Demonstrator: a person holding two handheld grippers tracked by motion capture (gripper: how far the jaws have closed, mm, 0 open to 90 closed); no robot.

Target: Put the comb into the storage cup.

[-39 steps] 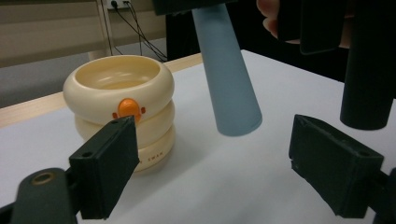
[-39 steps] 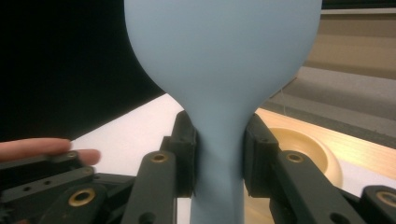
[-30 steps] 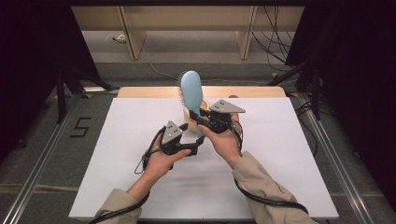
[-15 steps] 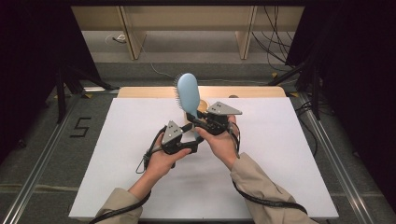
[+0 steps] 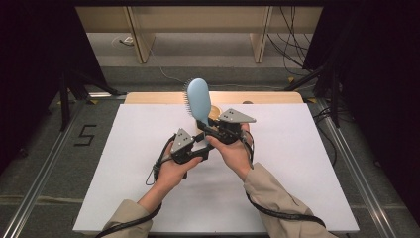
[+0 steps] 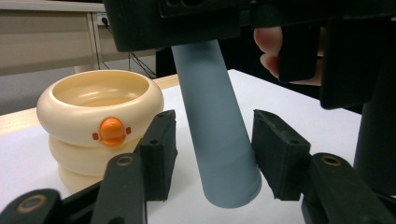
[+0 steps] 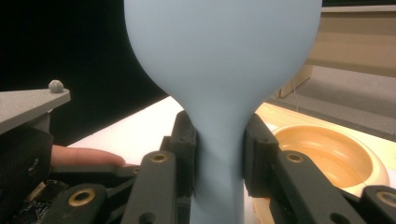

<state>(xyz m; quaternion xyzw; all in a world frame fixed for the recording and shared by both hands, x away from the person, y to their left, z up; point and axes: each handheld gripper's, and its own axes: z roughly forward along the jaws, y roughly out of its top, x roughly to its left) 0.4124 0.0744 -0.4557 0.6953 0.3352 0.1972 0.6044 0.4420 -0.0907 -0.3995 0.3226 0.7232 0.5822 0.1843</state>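
Pale blue plastic hairbrush [image 5: 198, 100] clamped upright in right gripper [image 7: 219, 154]; left gripper [image 6: 212, 158] closing, pads just clear of handle.

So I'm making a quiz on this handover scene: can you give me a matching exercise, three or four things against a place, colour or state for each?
Things:
1. brush
2. bowl
3. left tongs
4. right tongs

States:
A. cream, with an orange knob
B. clamped on the neck below the brush head
C. light blue, held upright
D. either side of the handle's end, gaps showing, having just been closing

Pairs: 1-C, 2-A, 3-D, 4-B
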